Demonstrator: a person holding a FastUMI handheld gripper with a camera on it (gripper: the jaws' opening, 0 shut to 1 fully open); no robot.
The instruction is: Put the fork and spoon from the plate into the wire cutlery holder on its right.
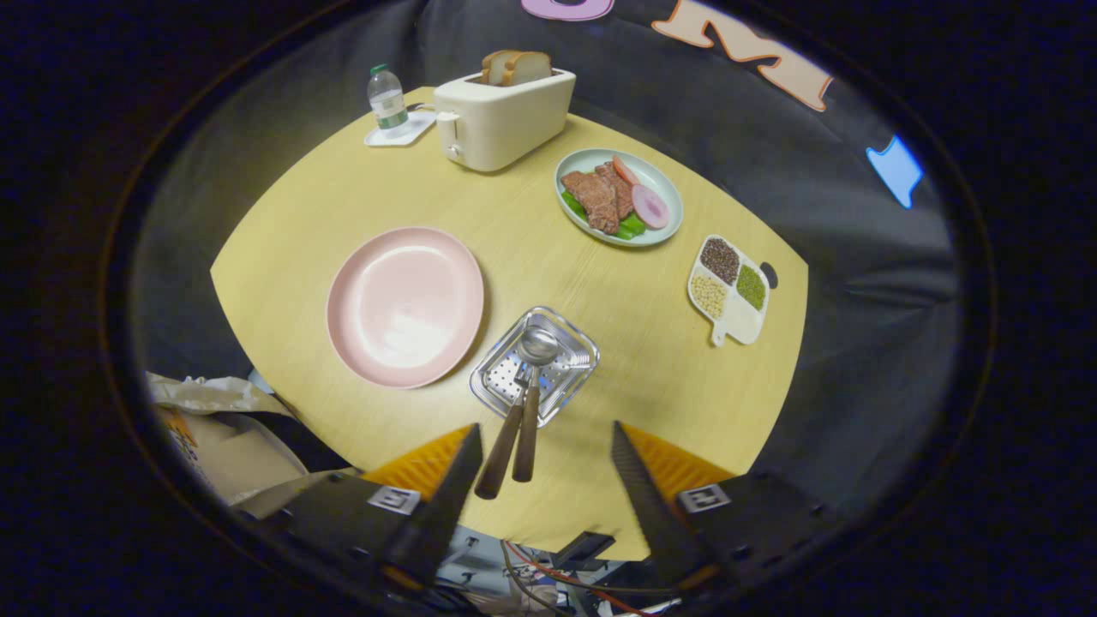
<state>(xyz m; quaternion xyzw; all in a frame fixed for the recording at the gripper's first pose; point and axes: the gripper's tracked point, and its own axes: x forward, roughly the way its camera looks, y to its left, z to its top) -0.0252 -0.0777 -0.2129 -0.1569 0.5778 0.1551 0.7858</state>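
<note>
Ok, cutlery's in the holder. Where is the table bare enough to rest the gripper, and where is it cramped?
The gripper hangs open, both handles between its fingers. Bare table lies between the pink plate and toaster, and between the cutlery holder and sectioned snack tray. It is cramped where the holder nearly meets the plate, and between toaster and food plate.

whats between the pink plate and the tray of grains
In the gripper view, the wire cutlery holder with the fork and spoon stands between the pink plate and grain tray.

Bright overhead light, fisheye-warped edges.
</note>
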